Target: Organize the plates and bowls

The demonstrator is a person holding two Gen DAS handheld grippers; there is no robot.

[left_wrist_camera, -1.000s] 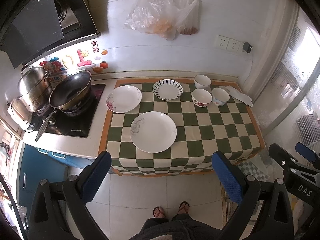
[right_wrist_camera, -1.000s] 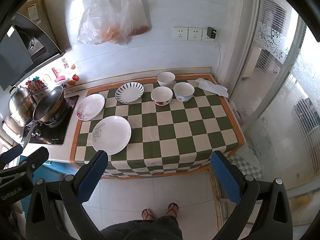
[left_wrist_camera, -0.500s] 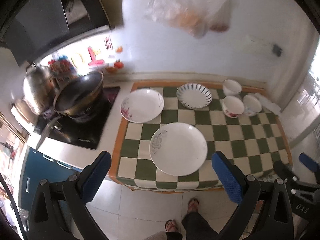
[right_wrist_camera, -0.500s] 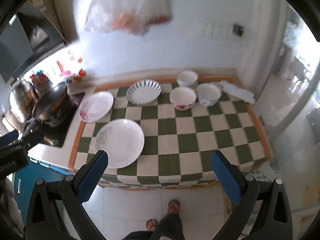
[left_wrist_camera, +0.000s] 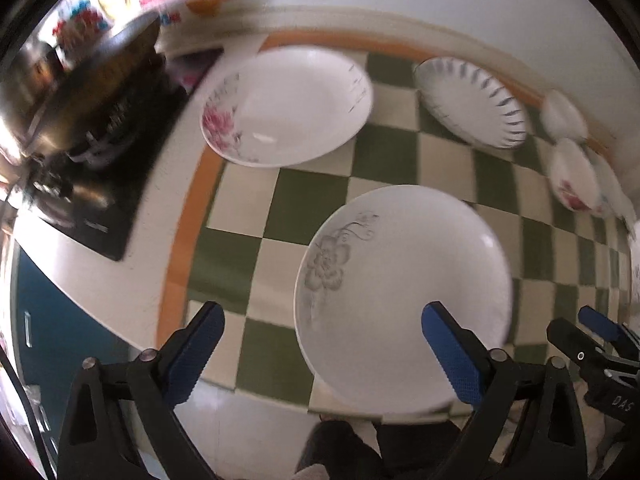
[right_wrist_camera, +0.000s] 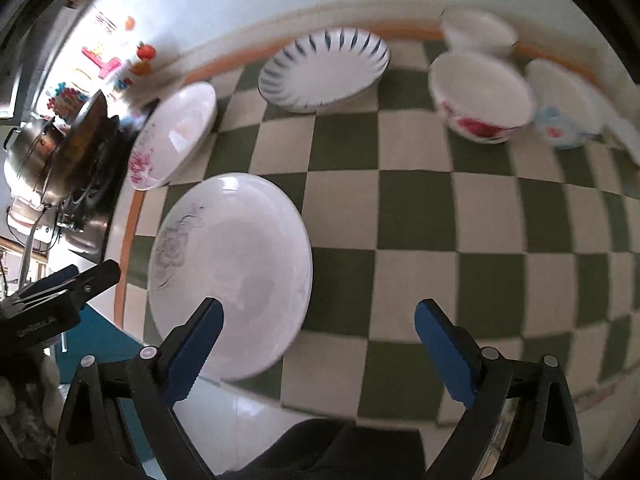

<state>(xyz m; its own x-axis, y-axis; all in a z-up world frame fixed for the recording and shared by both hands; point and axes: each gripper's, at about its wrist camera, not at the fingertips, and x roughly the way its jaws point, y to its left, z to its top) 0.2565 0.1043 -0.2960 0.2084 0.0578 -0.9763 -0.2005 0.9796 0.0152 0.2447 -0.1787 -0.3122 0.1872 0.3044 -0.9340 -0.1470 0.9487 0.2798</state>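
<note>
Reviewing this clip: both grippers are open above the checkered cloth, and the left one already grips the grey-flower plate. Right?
Not quite. In the left wrist view the left gripper is open and holds nothing; the grey-flower plate lies flat on the checkered cloth. The right gripper is open too.

The right gripper (right_wrist_camera: 318, 344) hangs wide open above the near edge of the desk (right_wrist_camera: 416, 216), holding nothing. The grey-flower plate (right_wrist_camera: 230, 276) lies under its left finger. Behind are the pink-flower plate (right_wrist_camera: 174, 134), the striped plate (right_wrist_camera: 324, 68) and three bowls (right_wrist_camera: 482, 94).
</note>
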